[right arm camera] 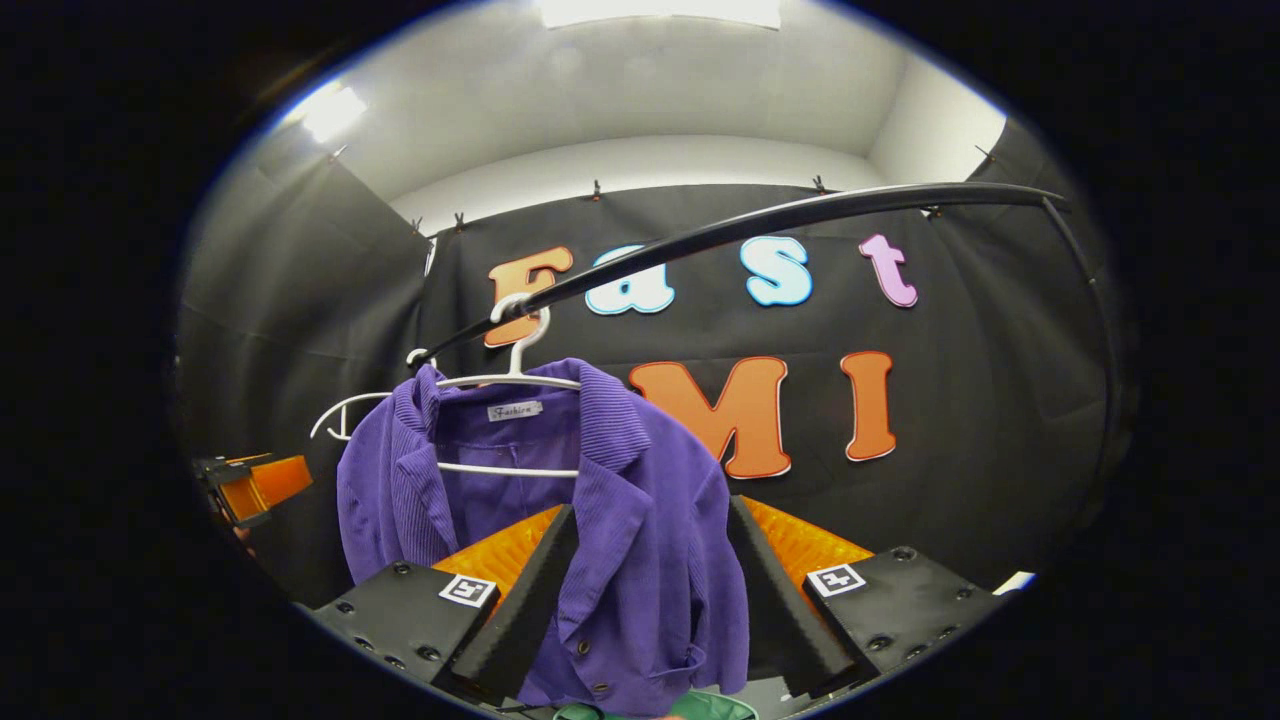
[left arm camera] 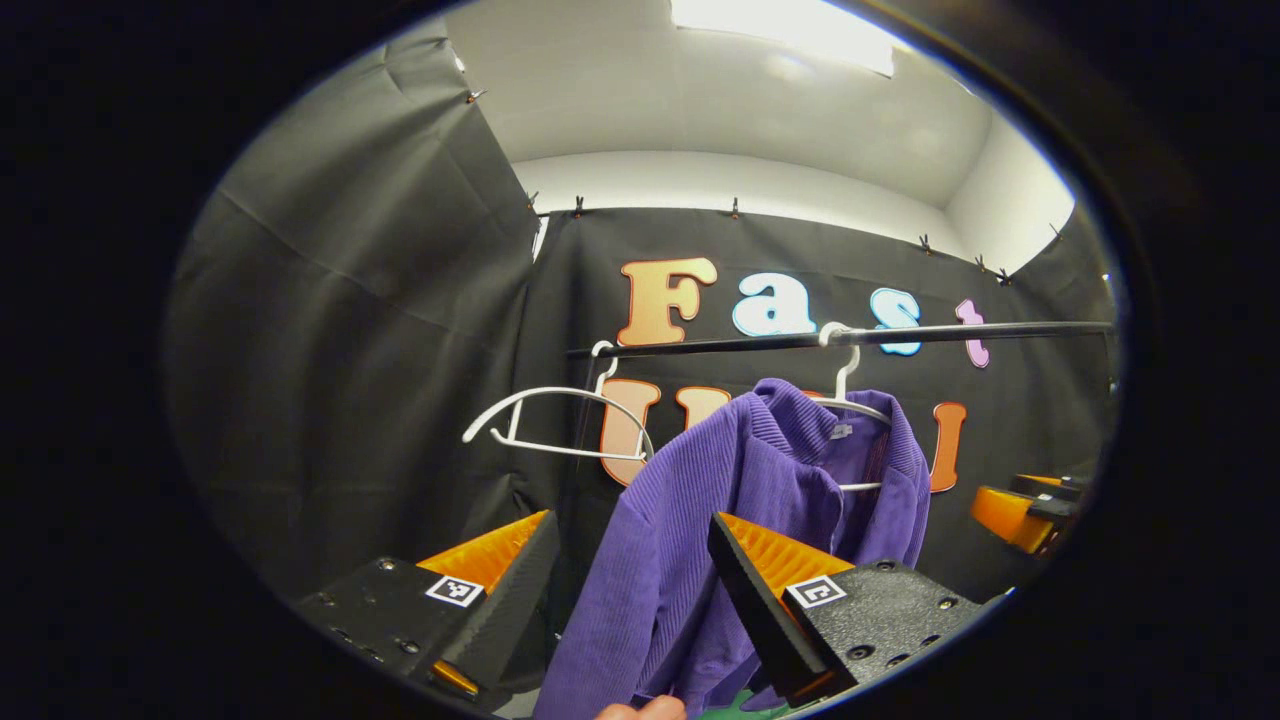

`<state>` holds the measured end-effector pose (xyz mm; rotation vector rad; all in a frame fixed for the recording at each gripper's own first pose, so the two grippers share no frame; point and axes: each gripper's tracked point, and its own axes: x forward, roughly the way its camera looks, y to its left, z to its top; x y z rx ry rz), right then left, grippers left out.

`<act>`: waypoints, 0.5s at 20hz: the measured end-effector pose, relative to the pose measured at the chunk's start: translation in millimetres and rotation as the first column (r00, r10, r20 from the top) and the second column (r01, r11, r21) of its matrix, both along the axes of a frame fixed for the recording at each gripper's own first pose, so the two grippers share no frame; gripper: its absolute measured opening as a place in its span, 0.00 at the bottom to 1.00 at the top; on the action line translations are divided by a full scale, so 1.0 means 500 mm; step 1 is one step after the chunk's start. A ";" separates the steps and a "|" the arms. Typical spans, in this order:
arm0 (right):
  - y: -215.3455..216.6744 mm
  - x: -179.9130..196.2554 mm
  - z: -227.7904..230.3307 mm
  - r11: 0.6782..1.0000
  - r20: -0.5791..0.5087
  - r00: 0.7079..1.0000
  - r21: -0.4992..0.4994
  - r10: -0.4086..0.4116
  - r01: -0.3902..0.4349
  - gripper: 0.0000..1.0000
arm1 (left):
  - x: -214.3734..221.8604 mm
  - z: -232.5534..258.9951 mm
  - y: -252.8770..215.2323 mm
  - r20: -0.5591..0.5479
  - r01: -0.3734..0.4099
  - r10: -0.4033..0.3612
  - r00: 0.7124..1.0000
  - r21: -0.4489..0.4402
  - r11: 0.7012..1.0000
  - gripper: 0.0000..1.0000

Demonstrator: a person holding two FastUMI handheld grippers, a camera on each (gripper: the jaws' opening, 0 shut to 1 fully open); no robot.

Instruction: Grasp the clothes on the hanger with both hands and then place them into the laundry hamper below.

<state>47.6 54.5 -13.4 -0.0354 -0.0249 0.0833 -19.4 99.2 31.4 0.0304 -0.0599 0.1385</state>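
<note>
A black rail point(right arm camera: 760, 222) crosses the booth. From it hangs a purple corduroy jacket point(right arm camera: 640, 520) on a white hanger point(right arm camera: 515, 375), with an empty white hanger point(left arm camera: 560, 425) beside it. The right gripper point(right arm camera: 650, 590) has its jaws spread either side of the jacket's front. The left gripper point(left arm camera: 630, 590), jaws spread, frames a sleeve without touching it

Black cloth point(left arm camera: 350, 330) hangs round me, clipped up under a white wall point(right arm camera: 640, 165). A ceiling light point(left arm camera: 790, 30) glows above the black rail point(right arm camera: 800, 215).
</note>
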 end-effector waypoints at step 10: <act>0.011 0.215 -0.233 0.972 -0.156 0.961 0.007 -0.229 0.233 0.98 | -0.057 -0.054 0.064 -0.117 0.093 -0.101 0.988 -0.072 0.993 0.92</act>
